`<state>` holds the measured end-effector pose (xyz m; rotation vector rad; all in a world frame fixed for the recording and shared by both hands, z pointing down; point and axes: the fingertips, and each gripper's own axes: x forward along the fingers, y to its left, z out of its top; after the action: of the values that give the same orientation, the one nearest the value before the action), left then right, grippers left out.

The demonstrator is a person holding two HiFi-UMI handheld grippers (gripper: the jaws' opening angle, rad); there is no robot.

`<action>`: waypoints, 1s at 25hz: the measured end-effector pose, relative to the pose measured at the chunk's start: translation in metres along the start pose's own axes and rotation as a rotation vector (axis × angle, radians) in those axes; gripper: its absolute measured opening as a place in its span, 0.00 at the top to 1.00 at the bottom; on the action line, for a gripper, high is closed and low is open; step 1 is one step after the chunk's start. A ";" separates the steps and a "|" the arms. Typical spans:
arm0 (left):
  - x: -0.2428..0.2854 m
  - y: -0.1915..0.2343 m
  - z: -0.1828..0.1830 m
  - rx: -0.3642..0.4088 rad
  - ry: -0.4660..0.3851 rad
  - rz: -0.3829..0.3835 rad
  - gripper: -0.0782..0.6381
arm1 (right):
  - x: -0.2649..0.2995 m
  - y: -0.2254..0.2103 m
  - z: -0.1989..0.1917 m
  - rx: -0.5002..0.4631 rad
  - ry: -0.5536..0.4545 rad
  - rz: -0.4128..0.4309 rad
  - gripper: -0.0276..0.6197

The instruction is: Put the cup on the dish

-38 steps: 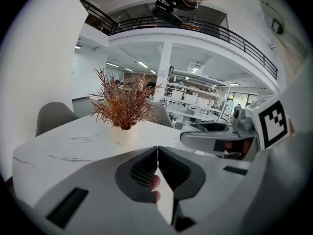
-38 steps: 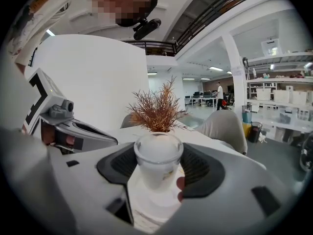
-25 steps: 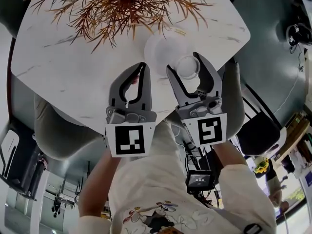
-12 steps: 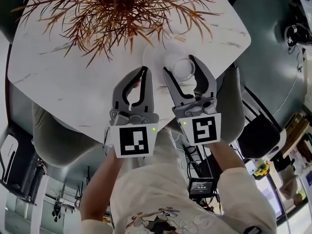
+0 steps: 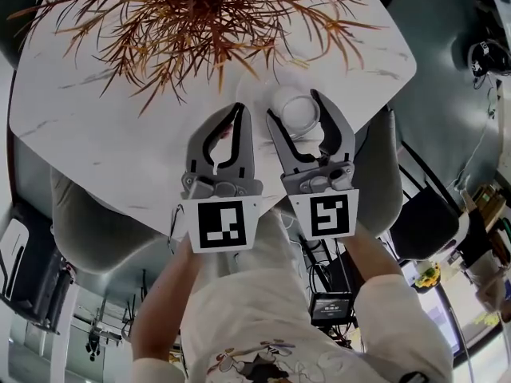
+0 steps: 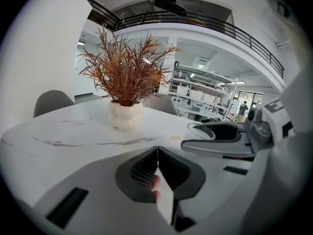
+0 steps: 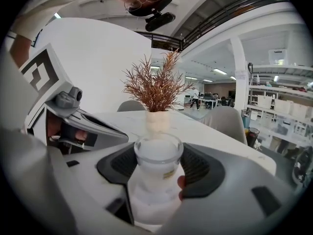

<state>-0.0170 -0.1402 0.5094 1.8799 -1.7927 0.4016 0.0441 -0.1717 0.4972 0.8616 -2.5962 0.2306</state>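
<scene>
Through my head view, the plant (image 5: pixel 200 14) at 12 o'clock is cut off by the frame's top edge. The pale dish (image 5: pixel 252 90) barely separates from the white table (image 5: pixel 96 126). The cup (image 5: pixel 297 112) and right gripper (image 5: pixel 295 107) cover its 4 o'clock side. I cannot tell whether the cup touches the dish.

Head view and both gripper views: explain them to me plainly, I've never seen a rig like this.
A person holds a hand-held claw in each hand; no robot. The head view looks down from a head camera; each gripper view rides on one claw. The left claw is shut and empty. The right claw grips a clear cup, over a white dish on the marbled white table, near a potted plant. Whether the cup touches the dish is unclear.
</scene>
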 end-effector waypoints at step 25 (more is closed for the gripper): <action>-0.002 0.000 -0.005 0.024 0.003 -0.031 0.88 | 0.003 0.004 -0.006 -0.018 -0.014 -0.051 0.54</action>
<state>-0.0165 -0.1356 0.5129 1.9199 -1.7625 0.4157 0.0414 -0.1686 0.5033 0.9244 -2.5818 0.1876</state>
